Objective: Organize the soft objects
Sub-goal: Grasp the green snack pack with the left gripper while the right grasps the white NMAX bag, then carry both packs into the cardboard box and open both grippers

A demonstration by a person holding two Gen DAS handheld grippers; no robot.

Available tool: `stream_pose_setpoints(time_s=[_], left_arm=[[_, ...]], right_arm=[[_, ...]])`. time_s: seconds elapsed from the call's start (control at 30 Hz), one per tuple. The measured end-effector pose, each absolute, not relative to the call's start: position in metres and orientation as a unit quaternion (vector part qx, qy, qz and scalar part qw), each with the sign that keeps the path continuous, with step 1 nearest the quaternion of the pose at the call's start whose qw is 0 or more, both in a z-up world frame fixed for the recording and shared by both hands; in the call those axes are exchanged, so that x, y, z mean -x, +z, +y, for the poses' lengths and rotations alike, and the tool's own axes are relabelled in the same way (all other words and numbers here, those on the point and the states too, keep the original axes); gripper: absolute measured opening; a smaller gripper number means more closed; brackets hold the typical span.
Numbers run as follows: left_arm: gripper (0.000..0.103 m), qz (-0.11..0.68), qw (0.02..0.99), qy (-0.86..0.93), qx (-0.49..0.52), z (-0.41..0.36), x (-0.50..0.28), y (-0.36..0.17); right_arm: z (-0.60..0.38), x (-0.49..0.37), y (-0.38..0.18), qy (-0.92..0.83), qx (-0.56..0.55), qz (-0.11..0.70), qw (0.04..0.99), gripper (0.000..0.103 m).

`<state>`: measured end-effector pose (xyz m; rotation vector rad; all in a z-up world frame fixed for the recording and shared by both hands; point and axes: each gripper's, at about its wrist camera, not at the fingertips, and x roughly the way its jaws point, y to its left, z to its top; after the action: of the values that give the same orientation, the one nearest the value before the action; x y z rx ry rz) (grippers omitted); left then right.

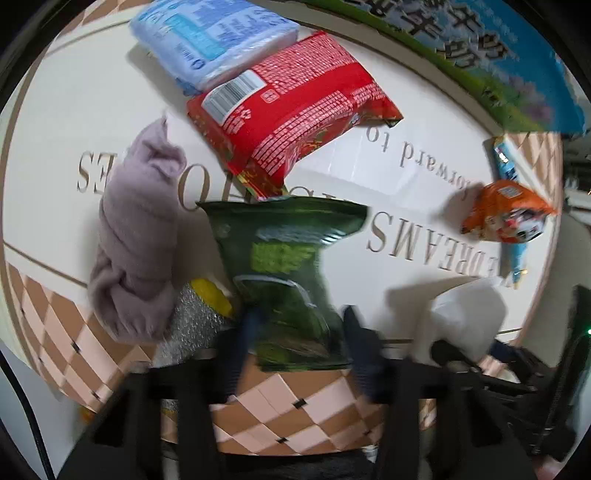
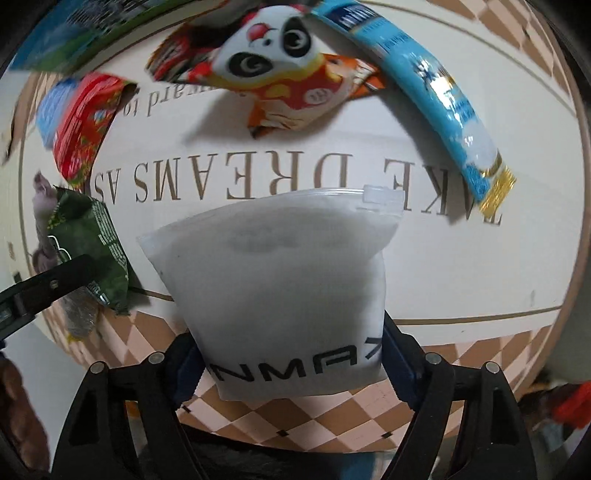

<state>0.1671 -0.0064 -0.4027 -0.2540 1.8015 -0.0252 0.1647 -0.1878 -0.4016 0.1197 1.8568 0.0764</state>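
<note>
A dark green snack bag (image 1: 284, 266) lies near the front of the round lettered table (image 1: 406, 122). My left gripper (image 1: 299, 332) is shut on the bag's lower end, one blue-padded finger on each side. A frosted white zip pouch (image 2: 280, 280) with black letters sits between the fingers of my right gripper (image 2: 291, 365). Its sides run close along the pads without being squeezed, so this gripper is open. The pouch (image 1: 469, 314) also shows at the right in the left wrist view, and the green bag (image 2: 92, 251) at the left in the right wrist view.
A rolled lilac cloth (image 1: 136, 240) and a silver and yellow scourer (image 1: 199, 314) lie left of the green bag. Behind it are a red packet (image 1: 291, 110) and a blue tissue pack (image 1: 210, 33). An orange panda packet (image 2: 288, 74), a blue stick packet (image 2: 436, 96) and a green-blue box (image 1: 480, 48) lie farther back.
</note>
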Motion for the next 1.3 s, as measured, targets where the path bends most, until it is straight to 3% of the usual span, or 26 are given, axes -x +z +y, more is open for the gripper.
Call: stream_pose_setpoints(time_s=[0.13,0.27,0.43,0.57,0.8,1.1,1.3], left_arm=[[0.027,0.777,0.627,-0.021,0.049,-0.029,-0.156,-0.396],[0.027,0.779,0.625,-0.051,-0.009,-0.057,-0.126,-0.389],[0.037,0.786,0.618,-0.027,0.012,-0.055,-0.121,-0.405],[0.036,0.789,0.613,-0.028,0.031,-0.056,-0.117,-0.406],[0.028,0.764,0.642,-0.024,0.050,-0.051,-0.093,-0.351],[0.023,0.702,0.707,-0.044,0.071,-0.035,-0.107,-0.254],[0.023,0.656,0.749,-0.061,0.072,-0.017,-0.212,-0.186]], right_arm=[[-0.195,-0.161,-0.409,0.024,-0.055,0.799,0.598,0.086],[-0.202,-0.142,-0.404,-0.001,-0.038,0.802,0.597,0.081],[-0.208,-0.108,-0.423,0.001,-0.036,0.805,0.592,0.086],[-0.207,-0.106,-0.431,-0.004,-0.026,0.804,0.595,0.086],[-0.217,-0.086,-0.423,0.010,-0.062,0.795,0.603,0.074],[-0.254,-0.067,-0.348,0.056,-0.104,0.743,0.659,0.074],[-0.252,-0.142,-0.236,0.090,-0.125,0.703,0.694,0.073]])
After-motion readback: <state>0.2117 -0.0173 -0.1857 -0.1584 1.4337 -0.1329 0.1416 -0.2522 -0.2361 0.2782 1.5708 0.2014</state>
